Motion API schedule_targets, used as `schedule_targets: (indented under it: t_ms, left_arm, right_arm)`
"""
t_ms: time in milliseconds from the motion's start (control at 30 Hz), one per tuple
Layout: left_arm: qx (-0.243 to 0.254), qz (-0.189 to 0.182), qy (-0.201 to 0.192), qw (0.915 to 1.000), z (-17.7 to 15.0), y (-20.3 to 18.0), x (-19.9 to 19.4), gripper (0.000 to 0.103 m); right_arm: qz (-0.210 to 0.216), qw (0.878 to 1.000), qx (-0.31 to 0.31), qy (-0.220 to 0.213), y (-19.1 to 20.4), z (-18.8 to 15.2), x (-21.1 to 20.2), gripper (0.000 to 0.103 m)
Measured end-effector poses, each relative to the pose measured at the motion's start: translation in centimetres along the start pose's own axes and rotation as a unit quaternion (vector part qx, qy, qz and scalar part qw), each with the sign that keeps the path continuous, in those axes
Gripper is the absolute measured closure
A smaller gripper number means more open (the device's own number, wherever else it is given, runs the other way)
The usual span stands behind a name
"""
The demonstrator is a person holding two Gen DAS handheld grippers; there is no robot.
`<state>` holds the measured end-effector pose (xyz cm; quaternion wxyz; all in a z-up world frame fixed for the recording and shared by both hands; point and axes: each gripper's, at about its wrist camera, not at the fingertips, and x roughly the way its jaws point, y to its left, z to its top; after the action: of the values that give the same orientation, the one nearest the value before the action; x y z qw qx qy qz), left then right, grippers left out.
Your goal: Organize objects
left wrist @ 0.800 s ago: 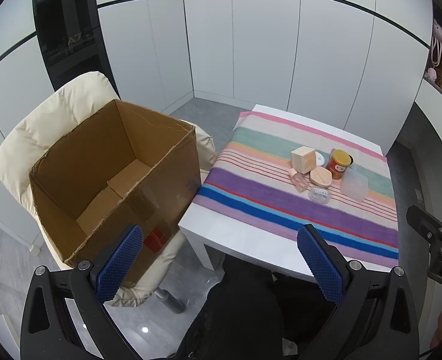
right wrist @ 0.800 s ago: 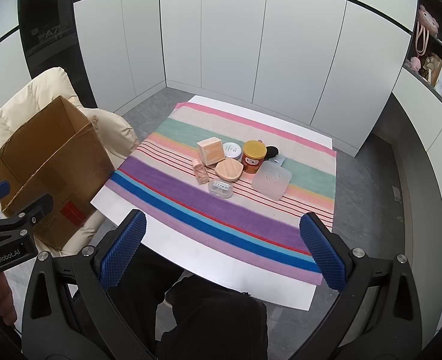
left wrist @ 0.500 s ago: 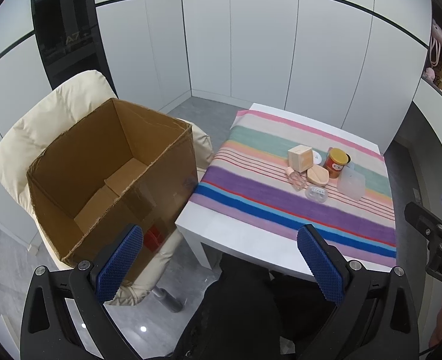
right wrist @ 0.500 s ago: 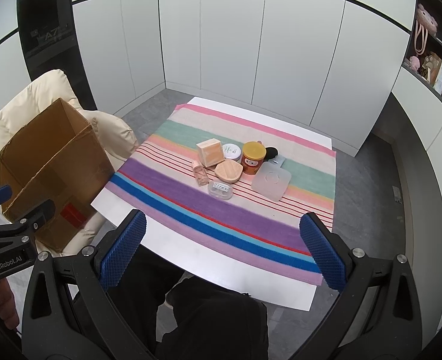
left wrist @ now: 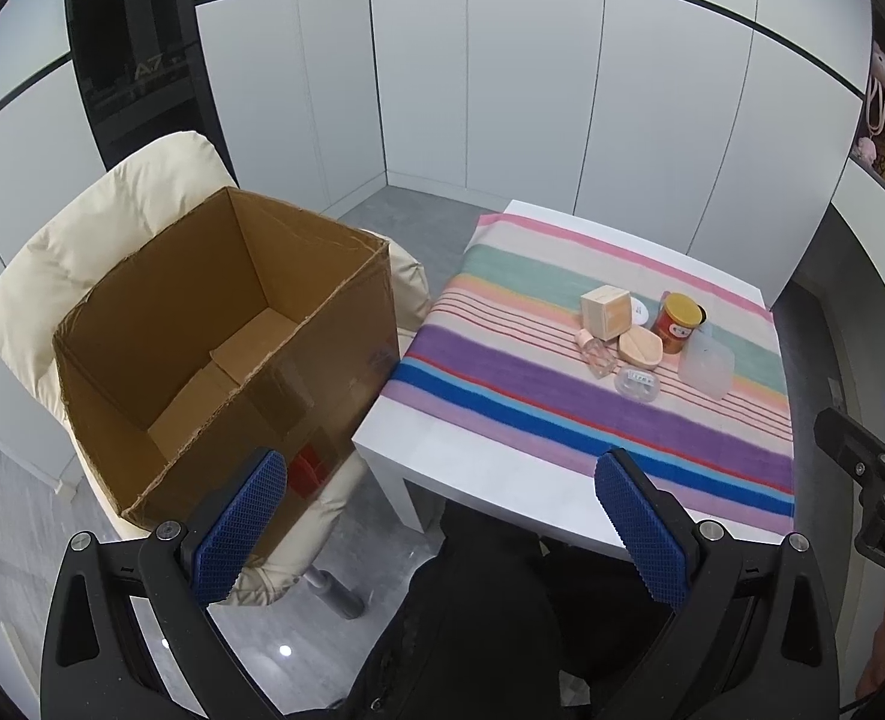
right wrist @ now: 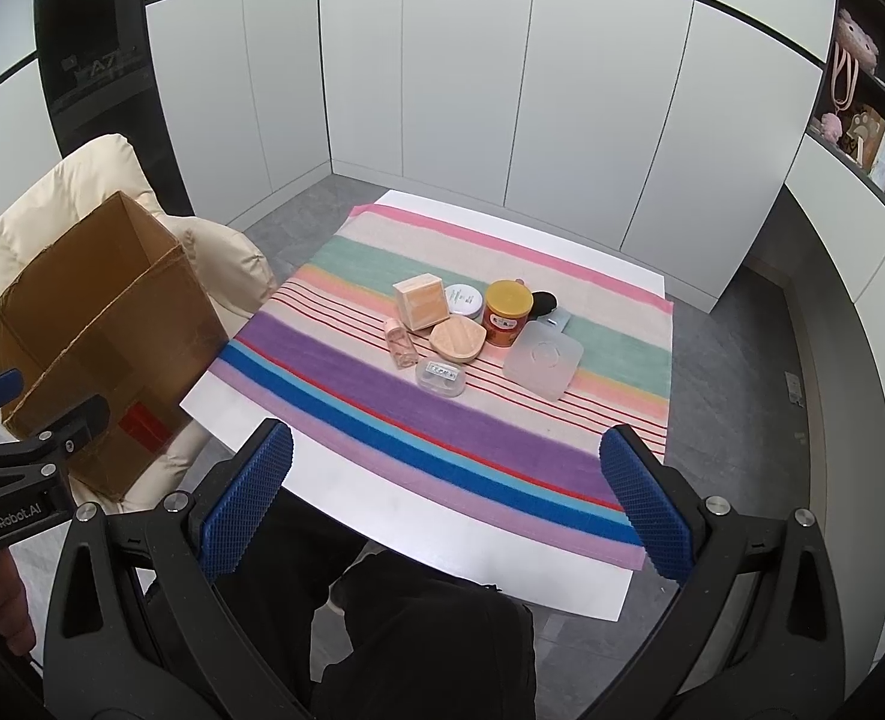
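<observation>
Several small items sit clustered on a striped cloth (right wrist: 382, 408): a beige carton (right wrist: 420, 302), a white round tin (right wrist: 464, 299), an orange jar (right wrist: 507, 312), a pink bottle (right wrist: 399, 343), a wooden heart-shaped box (right wrist: 458, 341), a clear small case (right wrist: 440, 376) and a frosted square lid (right wrist: 543, 360). An open cardboard box (left wrist: 226, 348), empty inside, stands on a cream chair (left wrist: 100, 228) left of the table. My left gripper (left wrist: 439, 519) is open and empty, held above the table's near-left corner. My right gripper (right wrist: 442, 501) is open and empty above the table's front edge.
The white table (right wrist: 346, 498) stands in a room of white cabinets. A dark oven column (left wrist: 136, 60) is behind the chair. Shelves with bags and bottles (right wrist: 862, 120) are at the far right. The person's dark-clad legs (right wrist: 418, 630) are below the grippers.
Both views have drifted slightly; the box and the table items sit a little differently in frame. Both grippers stay open and empty.
</observation>
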<state>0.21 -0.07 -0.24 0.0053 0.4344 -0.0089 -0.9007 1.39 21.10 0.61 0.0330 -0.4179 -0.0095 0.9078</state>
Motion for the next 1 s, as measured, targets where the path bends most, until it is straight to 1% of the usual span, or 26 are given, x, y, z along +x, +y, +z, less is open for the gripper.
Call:
schedule_targets:
  t_ms: [1000]
  left_arm:
    - [-0.007,0.003,0.005,1.0000,-0.16,0.08,0.22,0.000]
  right_arm:
    - [0.001,1.000,-0.002,0.001,0.23,-0.33,0.23,0.000]
